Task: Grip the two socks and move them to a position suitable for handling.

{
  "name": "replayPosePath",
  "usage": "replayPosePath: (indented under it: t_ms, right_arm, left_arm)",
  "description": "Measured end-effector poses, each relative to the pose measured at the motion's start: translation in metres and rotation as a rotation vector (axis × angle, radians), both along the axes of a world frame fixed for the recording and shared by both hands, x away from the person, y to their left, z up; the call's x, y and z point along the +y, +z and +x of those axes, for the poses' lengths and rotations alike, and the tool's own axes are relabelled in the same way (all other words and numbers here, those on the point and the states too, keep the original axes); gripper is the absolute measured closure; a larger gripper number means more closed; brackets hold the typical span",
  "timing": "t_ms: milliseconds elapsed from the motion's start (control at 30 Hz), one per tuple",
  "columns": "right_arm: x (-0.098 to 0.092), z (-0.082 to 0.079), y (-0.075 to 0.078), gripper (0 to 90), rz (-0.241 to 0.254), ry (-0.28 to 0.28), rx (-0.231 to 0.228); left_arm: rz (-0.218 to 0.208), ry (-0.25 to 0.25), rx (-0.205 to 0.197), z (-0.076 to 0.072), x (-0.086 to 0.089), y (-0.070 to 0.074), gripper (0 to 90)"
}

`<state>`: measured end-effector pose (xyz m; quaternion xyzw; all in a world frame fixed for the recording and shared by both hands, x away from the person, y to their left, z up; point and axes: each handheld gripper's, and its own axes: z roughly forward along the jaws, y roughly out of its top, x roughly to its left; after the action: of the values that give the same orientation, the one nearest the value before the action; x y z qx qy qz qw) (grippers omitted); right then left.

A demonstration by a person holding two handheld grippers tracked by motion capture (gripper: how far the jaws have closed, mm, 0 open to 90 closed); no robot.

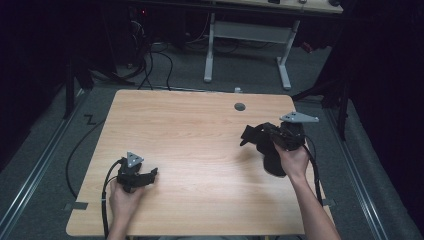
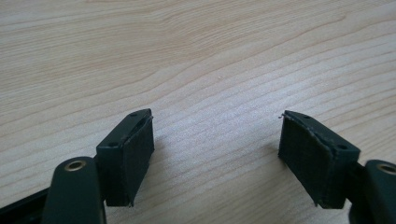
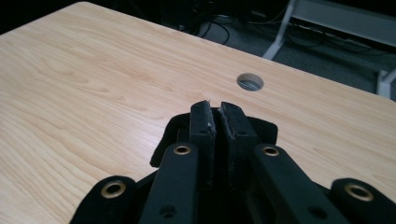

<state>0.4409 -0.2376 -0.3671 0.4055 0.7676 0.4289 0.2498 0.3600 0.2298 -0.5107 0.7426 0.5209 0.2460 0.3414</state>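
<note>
So the right gripper (image 1: 248, 136) was up off the wooden table (image 1: 190, 130) on the right side, jaws pinched together on a floppy black cloth (image 3: 168, 135) hanging under them, near the round cable hole (image 3: 250, 82). The left gripper (image 1: 150, 176) sat near-left with its jaws spread wide, just bare wood between them.

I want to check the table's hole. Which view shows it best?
The right gripper view: the hole is near and large. The high view has it small and dark; the left gripper view faces plain wood.
</note>
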Motion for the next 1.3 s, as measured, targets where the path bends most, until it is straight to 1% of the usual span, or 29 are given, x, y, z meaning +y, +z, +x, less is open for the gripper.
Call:
replayPosePath:
  t_ms: [233, 433, 700, 767, 967, 1100, 1167, 1233, 1300]
  right_arm:
    - [0.019, -0.003, 0.006, 84.2, -0.005, 0.053, -0.006]
    - [0.037, -0.002, 0.003, 84.1, 0.007, 0.098, 0.008]
    - [0.060, 0.002, -0.001, 84.0, -0.006, 0.137, 0.022]
    - [0.065, 0.004, -0.003, 84.0, -0.012, 0.143, 0.021]
    - [0.084, 0.011, -0.013, 83.9, -0.016, 0.156, 0.047]
    - [0.096, 0.017, -0.021, 83.9, -0.037, 0.167, 0.059]
    - [0.102, 0.021, -0.025, 83.9, -0.042, 0.163, 0.065]
    - [0.106, 0.025, -0.029, 83.9, -0.032, 0.156, 0.069]
    - [0.109, 0.028, -0.029, 83.9, -0.021, 0.148, 0.061]
  left_arm:
    - [0.000, 0.000, 0.000, 0.000, 0.000, 0.000, 27.0]
    - [0.003, 0.000, -0.001, 0.000, 0.000, 0.000, 26.8]
    - [0.003, 0.000, -0.001, 0.000, 0.000, 0.000, 26.8]
    - [0.003, 0.000, -0.001, 0.000, 0.000, 0.000, 26.8]
    - [0.003, 0.000, -0.001, 0.000, 0.000, 0.000, 26.8]
    - [0.001, 0.000, -0.001, 0.000, 0.000, 0.000, 27.0]
    - [0.001, 0.000, -0.001, 0.000, 0.000, 0.000, 27.0]
    - [0.001, 0.000, 0.000, 0.000, 0.000, 0.000, 27.0]
    - [0.001, 0.000, -0.001, 0.000, 0.000, 0.000, 27.0]
